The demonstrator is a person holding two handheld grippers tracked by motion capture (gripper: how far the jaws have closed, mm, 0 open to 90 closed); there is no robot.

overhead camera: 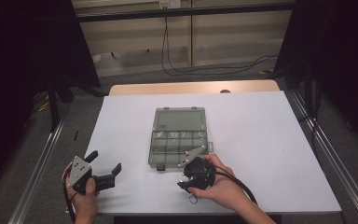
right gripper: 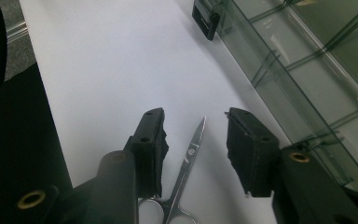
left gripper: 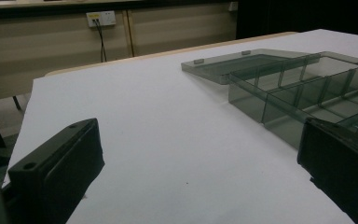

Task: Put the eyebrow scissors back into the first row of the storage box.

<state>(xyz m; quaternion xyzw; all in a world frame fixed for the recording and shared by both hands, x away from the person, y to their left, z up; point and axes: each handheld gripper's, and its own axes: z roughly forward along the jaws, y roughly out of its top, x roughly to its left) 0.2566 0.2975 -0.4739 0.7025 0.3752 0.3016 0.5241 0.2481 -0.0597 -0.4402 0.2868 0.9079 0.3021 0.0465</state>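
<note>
A pair of small steel scissors (right gripper: 186, 168) lies flat on the white table, blades shut, its tip pointing away from the camera. My right gripper (right gripper: 196, 116) is open, one jaw on each side of the scissors without touching them. In the high view the right gripper (overhead camera: 183, 183) sits near the table's front edge, just below the box, with a scissor ring (overhead camera: 192, 200) poking out beneath it. My left gripper (overhead camera: 105, 160) is open at the front left, nothing between its jaws. An open smoky clear compartment box (overhead camera: 179, 137) lies mid-table, its lid folded back flat.
The box's black latch (right gripper: 208, 21) and divider walls (right gripper: 307, 70) run close along the right of the right gripper. In the left gripper view the box (left gripper: 298, 88) lies ahead to the right. The table (overhead camera: 270, 140) has bare white surface on both sides. Metal rails flank it.
</note>
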